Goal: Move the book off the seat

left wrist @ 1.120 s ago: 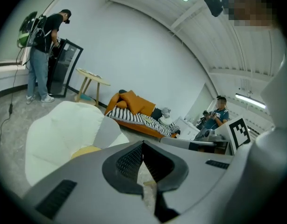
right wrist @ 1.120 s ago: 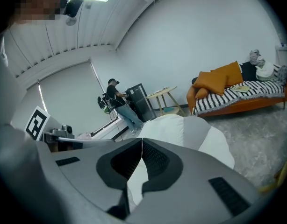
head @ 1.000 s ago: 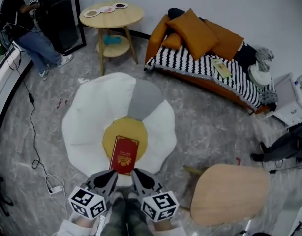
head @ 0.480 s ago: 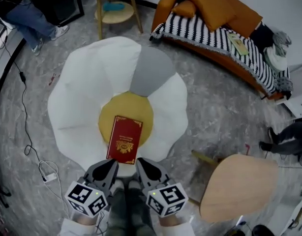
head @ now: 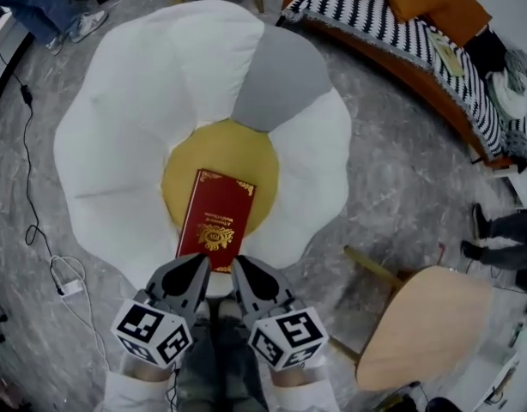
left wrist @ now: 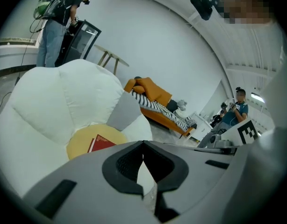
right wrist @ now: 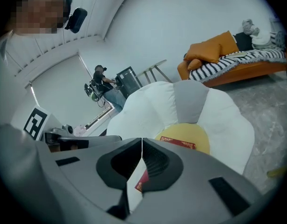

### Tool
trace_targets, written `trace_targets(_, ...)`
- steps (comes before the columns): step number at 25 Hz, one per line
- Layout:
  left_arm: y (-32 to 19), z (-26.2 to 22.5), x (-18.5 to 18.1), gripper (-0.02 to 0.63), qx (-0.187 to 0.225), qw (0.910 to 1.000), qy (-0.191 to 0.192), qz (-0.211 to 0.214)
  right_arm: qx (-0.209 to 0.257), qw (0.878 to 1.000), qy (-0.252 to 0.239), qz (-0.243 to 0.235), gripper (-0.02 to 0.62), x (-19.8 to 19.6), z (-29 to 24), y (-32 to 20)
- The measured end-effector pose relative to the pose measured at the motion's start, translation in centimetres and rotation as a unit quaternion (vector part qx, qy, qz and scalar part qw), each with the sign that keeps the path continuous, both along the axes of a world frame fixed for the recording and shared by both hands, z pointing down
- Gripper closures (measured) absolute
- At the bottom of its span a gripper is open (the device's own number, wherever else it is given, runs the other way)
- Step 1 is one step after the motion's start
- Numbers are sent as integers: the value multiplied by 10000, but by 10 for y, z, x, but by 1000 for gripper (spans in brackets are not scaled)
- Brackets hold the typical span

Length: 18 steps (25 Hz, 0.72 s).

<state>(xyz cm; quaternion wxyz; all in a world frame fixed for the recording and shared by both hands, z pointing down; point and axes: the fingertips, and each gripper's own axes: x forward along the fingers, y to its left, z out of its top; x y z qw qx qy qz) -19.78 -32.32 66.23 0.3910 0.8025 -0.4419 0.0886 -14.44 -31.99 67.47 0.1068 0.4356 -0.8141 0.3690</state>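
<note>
Now right gripper [head: 239, 264] nears book [head: 216, 220].

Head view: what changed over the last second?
The left gripper and right gripper dropped toward the white seat, which now fills more of the picture. Nothing was grasped. The red book lies unmoved on the yellow centre; both grippers stay shut.

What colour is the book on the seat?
Book: dark red, gold emblem; clearest in head view.

One book [head: 216, 220], one seat [head: 118, 127], two hand-held grippers [head: 199, 261] [head: 239, 263], one sofa [head: 371, 20], one chair [head: 422, 324].
</note>
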Motion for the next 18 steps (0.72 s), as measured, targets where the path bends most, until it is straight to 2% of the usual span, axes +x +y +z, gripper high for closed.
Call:
trace_targets(5,4,47,6,600,-217,9997,33,-51,-260,9996,-138,29,583,-6,48,-1)
trace_targets(9,8,78,4,600,-318,9995,-69,-44,-411,9981,-458,59,581,-9,78,-3)
trace_targets(18,16,132,6,600,-599,9982,-94,-38,-682,9948,-719,214,581,-6,141,0)
